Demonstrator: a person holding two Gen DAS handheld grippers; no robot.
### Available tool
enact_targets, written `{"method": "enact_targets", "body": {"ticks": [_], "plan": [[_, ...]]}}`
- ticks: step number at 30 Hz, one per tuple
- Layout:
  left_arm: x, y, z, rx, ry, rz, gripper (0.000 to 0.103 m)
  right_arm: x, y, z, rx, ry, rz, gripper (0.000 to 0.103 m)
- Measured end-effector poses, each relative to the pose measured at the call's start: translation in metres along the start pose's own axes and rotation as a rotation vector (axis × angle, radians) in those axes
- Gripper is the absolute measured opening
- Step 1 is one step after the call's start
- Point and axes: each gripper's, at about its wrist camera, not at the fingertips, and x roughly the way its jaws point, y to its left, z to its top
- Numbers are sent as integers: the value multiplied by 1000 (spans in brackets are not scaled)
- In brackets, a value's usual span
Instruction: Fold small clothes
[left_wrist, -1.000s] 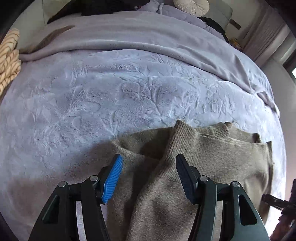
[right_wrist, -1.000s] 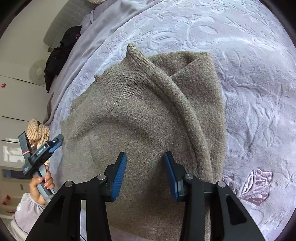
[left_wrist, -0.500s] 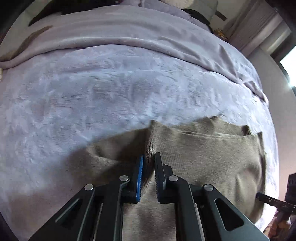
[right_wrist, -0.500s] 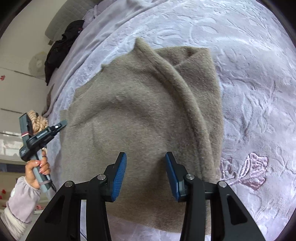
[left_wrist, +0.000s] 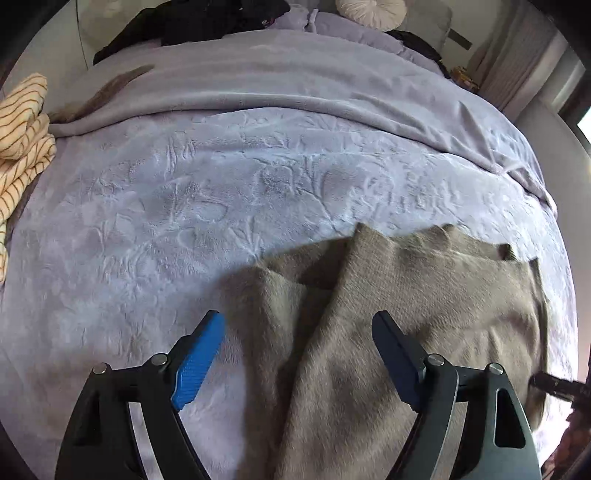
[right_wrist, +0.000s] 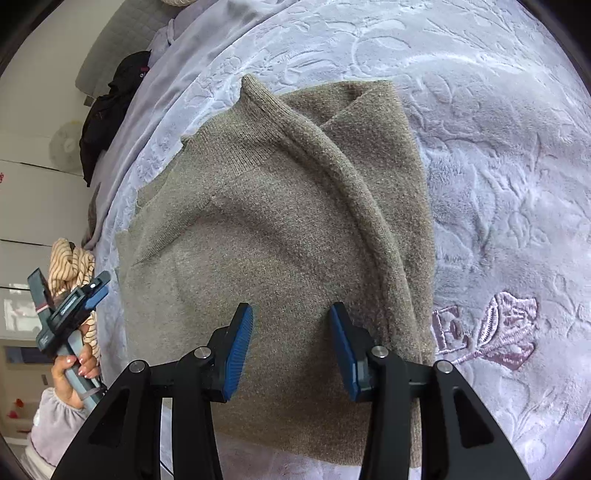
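A taupe knit sweater (right_wrist: 280, 221) lies partly folded on the lilac embossed bedspread (right_wrist: 498, 147). One sleeve lies folded over its body as a raised ridge. It also shows in the left wrist view (left_wrist: 406, 314). My left gripper (left_wrist: 295, 332) is open and empty, hovering over the sweater's folded sleeve edge. My right gripper (right_wrist: 291, 325) is open and empty, just above the sweater's lower body. The left gripper also appears in the right wrist view (right_wrist: 70, 310), held in a hand at the left edge.
A striped cream garment (left_wrist: 22, 136) lies at the bed's left edge. A smooth lilac blanket (left_wrist: 295, 81) covers the far bed, with dark clothes (left_wrist: 207, 22) and a round cushion (left_wrist: 369, 14) beyond. An embroidered rose (right_wrist: 495, 332) marks the bedspread right of the sweater.
My left gripper, shut on the sleeve ridge half a second ago, has opened wide and pulled back. The sweater has settled flat. My right gripper stayed open in place.
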Motion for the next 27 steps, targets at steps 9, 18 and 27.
{"method": "enact_targets", "body": {"ticks": [9, 18, 27], "plan": [[-37, -5, -63, -19, 100, -7, 83, -19, 28, -23, -49, 18, -10, 62], [-62, -10, -133, -48, 223, -58, 83, -26, 68, -75, -153, 90, -36, 73], [-83, -23, -166, -43, 251, -75, 83, -22, 97, -122, -211, 147, -59, 81]]}}
